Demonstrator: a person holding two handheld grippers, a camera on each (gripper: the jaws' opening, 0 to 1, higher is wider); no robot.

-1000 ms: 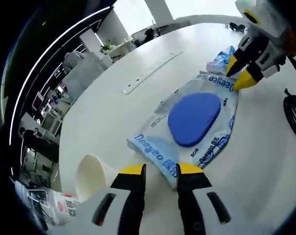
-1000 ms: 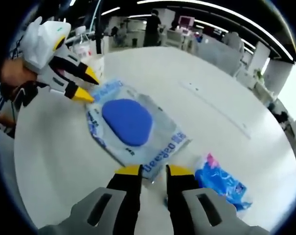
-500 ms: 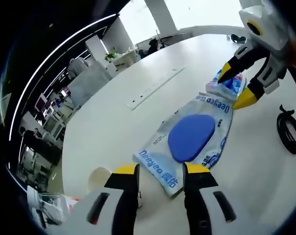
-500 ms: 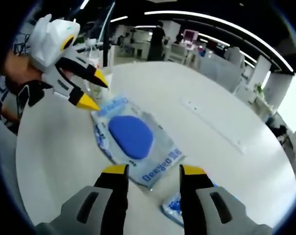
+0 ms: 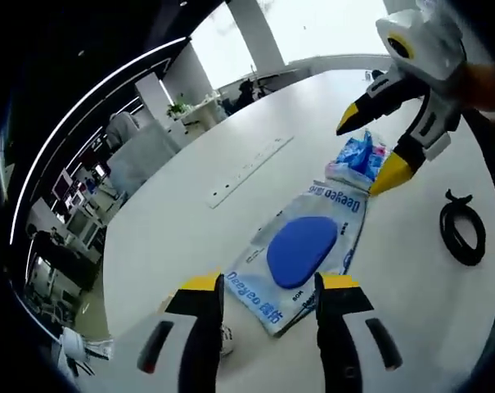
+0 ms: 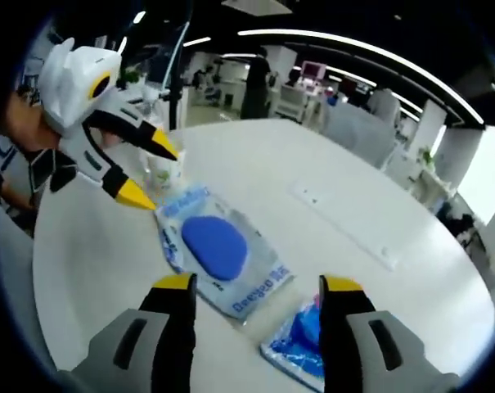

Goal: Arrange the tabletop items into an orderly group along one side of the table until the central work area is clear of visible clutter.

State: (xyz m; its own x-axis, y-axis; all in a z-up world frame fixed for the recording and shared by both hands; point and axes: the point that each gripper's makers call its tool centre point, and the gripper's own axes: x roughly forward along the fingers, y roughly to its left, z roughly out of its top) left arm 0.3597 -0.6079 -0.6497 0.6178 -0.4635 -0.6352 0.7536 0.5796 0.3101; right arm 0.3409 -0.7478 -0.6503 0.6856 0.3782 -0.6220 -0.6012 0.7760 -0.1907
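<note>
**Grippers hovering over wipes pack on white table**

Left gripper (image 5: 267, 286) is hanging with jaws spread and empty above the wipes pack (image 5: 299, 255) lying flat on the table (image 5: 190, 213). Right gripper (image 6: 259, 286) is gaping too, over a crumpled blue packet (image 6: 300, 340). A cup (image 6: 161, 173) is standing beyond the pack, its contents unclear.

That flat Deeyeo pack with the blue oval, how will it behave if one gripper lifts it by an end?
The Deeyeo pack is probably floppy: it lies flat with creased, glossy film, so a lift by one end would likely make it sag. That film may also slip between the jaws. It looks thin, so likely light, and pushed across the table it should slide rather than roll.
</note>
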